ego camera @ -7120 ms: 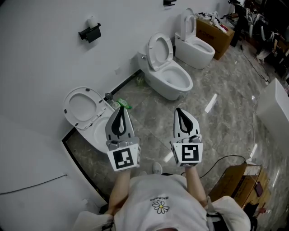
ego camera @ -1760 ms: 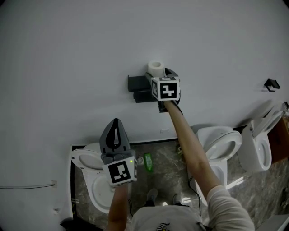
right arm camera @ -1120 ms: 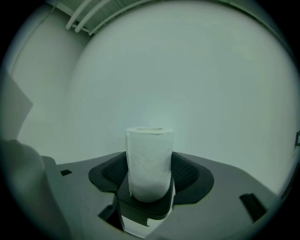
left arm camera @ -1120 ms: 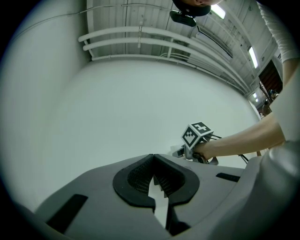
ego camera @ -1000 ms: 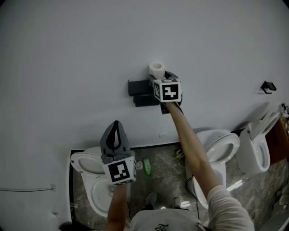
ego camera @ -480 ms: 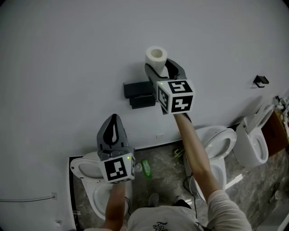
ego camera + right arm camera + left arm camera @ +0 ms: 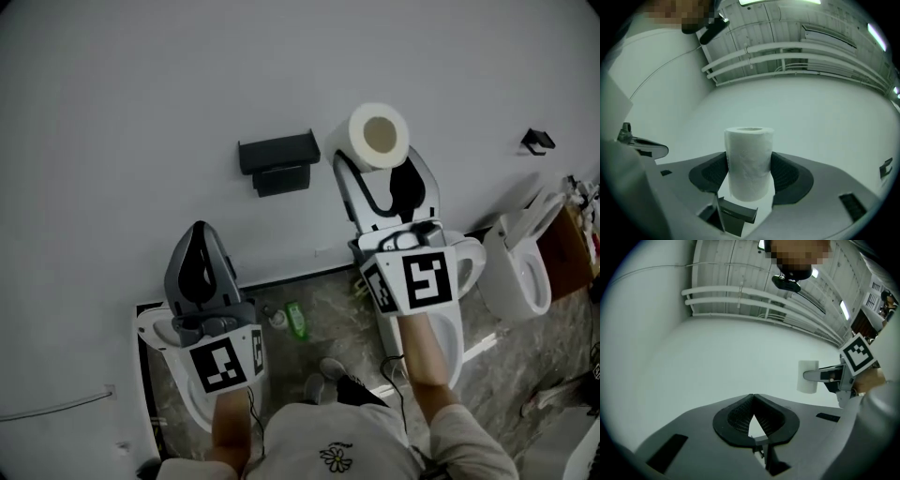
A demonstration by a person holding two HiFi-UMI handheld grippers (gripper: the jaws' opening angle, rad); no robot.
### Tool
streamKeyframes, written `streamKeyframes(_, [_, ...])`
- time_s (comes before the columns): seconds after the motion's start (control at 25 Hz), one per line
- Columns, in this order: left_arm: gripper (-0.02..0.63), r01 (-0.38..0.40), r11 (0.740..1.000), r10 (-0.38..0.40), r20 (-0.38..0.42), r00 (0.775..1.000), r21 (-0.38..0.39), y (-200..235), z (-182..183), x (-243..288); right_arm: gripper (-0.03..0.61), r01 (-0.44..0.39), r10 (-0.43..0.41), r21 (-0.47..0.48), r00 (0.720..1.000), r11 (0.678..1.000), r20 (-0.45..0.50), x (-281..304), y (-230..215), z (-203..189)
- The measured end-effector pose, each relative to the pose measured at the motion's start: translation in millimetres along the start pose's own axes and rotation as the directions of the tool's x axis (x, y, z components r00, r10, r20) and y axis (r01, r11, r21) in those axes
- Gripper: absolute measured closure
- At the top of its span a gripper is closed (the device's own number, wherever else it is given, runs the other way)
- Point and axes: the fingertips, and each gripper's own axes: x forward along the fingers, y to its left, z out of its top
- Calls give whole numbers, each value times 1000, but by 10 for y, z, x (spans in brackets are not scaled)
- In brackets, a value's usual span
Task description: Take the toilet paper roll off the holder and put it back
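At the far left, a white toilet [image 7: 152,330] stands against the wall [image 7: 122,103] with its seat raised, partly covered by the left gripper [image 7: 199,246], which is held low in front of the person. The left gripper's jaws are together, tips touching, with nothing between them, and its marker cube [image 7: 225,362] faces the head camera. Just to the right, on the marbled floor [image 7: 323,281], a green bottle [image 7: 296,320] lies near the foot of the wall. Above it, the black holder [image 7: 277,161] is fixed to the wall and carries no roll. To the right of the holder, and apart from it, the toilet paper roll [image 7: 380,136] is held in the air in front of the wall, its cardboard core end turned toward the head camera. The right gripper [image 7: 380,163] has its jaws clamped on the roll, one pad pressing each side of the paper; in the right gripper view the roll stands upright between the pads and rises above them. The right gripper's marker cube [image 7: 420,279] sits just below the jaws. Behind the right arm stands a second toilet [image 7: 472,255], and a third toilet [image 7: 521,270] stands further right. High on the wall at the far right is a small black fitting [image 7: 538,141].
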Motion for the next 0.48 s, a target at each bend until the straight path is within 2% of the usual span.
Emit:
streamKeyframes(0.24, [595,-67,998,67,-29,997,-16,-135,-85,-148,296,77,-77,39,997,996,4,-687,-150,-124])
streamKeyframes(0.36, [595,-93,996,91,-64,994,-19,-222,-201,-238,296,83,-82,81,997,993,-10,-922,-204,-229])
streamKeyframes(0.48, [595,-93,996,92,-93,991,-9,-300,-318,-277,296,84,-82,83,996,993,-21,-1067,-244,-302])
